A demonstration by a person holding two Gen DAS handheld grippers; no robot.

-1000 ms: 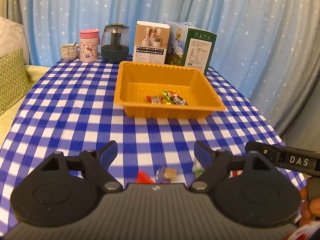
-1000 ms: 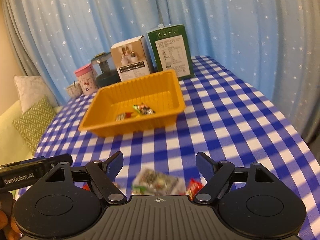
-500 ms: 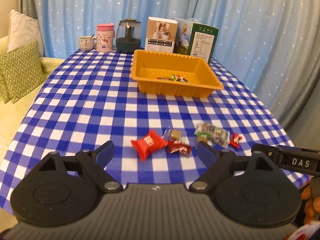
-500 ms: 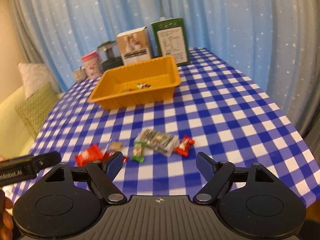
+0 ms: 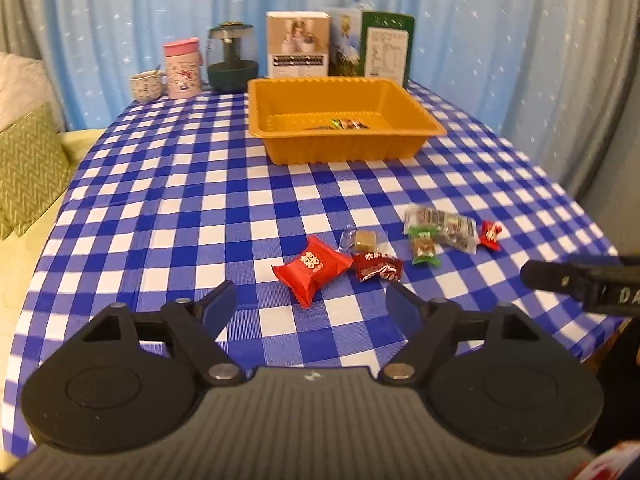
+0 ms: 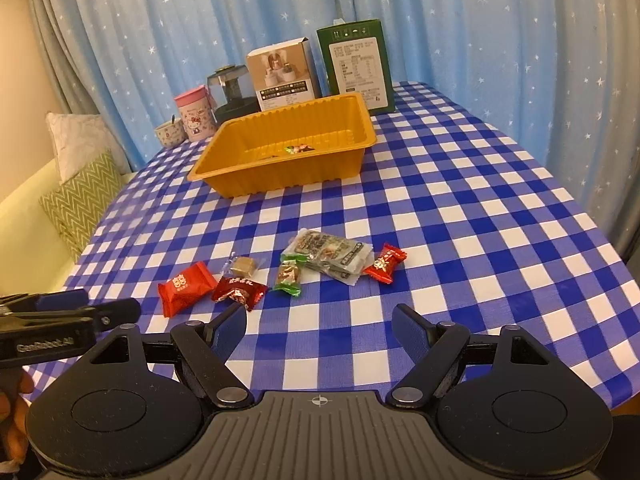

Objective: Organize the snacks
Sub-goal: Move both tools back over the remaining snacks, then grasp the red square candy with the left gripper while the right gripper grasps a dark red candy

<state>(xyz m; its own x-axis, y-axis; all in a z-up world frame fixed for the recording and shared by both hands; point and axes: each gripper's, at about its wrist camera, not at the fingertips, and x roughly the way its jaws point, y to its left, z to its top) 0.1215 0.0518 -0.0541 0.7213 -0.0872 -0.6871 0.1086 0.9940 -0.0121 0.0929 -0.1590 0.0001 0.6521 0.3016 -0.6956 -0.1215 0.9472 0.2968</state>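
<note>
Several wrapped snacks lie near the front of the checked table: a red packet (image 5: pixel 310 265) (image 6: pixel 185 287), a dark red candy (image 5: pixel 377 266) (image 6: pixel 239 293), a clear-wrapped brown cube (image 5: pixel 365 240) (image 6: pixel 243 265), a green-ended candy (image 5: pixel 423 247) (image 6: pixel 289 276), a clear multi-pack (image 5: pixel 444 226) (image 6: pixel 332 254) and a small red candy (image 5: pixel 490 234) (image 6: pixel 385 266). The orange tray (image 5: pixel 344 152) (image 6: pixel 280 172) stands farther back with a few candies inside. My left gripper (image 5: pixel 310 304) is open and empty just before the red packet. My right gripper (image 6: pixel 319 326) is open and empty before the pile.
At the table's far edge stand a small cup (image 5: pixel 146 85), a pink Hello Kitty mug (image 5: pixel 183 68), a dark glass jar (image 5: pixel 232 64), a white box (image 5: pixel 298 49) and a green box (image 5: pixel 386 50). A sofa with green cushion (image 5: pixel 28 168) is left. Blue curtain behind.
Both grippers have pulled back and risen from the tray, so the loose snacks came into view ahead of the fingers. Both stayed open. No snack has moved.
</note>
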